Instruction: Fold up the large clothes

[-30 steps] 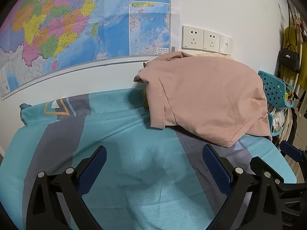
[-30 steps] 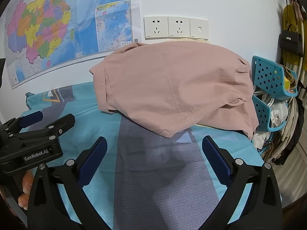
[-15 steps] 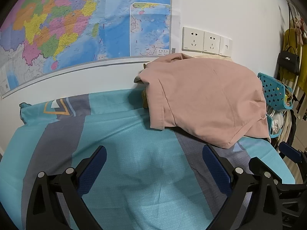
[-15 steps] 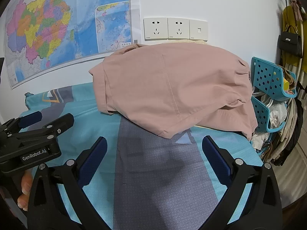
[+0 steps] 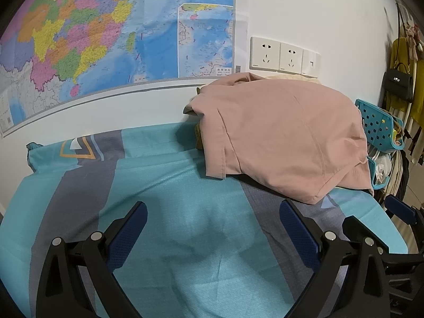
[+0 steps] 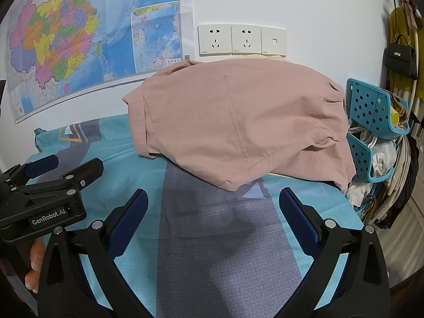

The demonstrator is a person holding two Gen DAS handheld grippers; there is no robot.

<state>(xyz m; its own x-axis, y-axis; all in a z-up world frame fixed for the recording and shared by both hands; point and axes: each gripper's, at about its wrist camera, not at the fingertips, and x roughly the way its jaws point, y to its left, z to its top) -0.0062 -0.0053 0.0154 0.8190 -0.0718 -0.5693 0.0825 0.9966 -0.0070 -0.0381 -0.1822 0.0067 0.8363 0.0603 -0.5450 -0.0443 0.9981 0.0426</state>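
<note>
Comparing with a second ago: little change is seen; both views have drifted only slightly, and the pink garment sits a touch lower and nearer in the right wrist view.
Garment: left lying in a rumpled heap at the far right part of the table, against the wall, below the wall sockets; it has not been touched or spread out.
Under the garment: a yellowish cloth is glimpsed at its left edge; what it is cannot be told.
Left tool: held wide, nothing between its blue pads, hovering over the striped teal and grey cover, well short of the garment.
Right tool: likewise held wide and empty, pointed at the near hem of the garment, near it but apart.
Other tool in sight: the left one is also seen at the left edge of the right wrist view.
Surroundings: a map is hung on the wall; blue baskets and a black handbag are at the right.
Meaning for the task: folding is judged not yet begun; a slow approach is under way, and the garment would first have to be gripped and pulled flat onto the bare cover.
</note>
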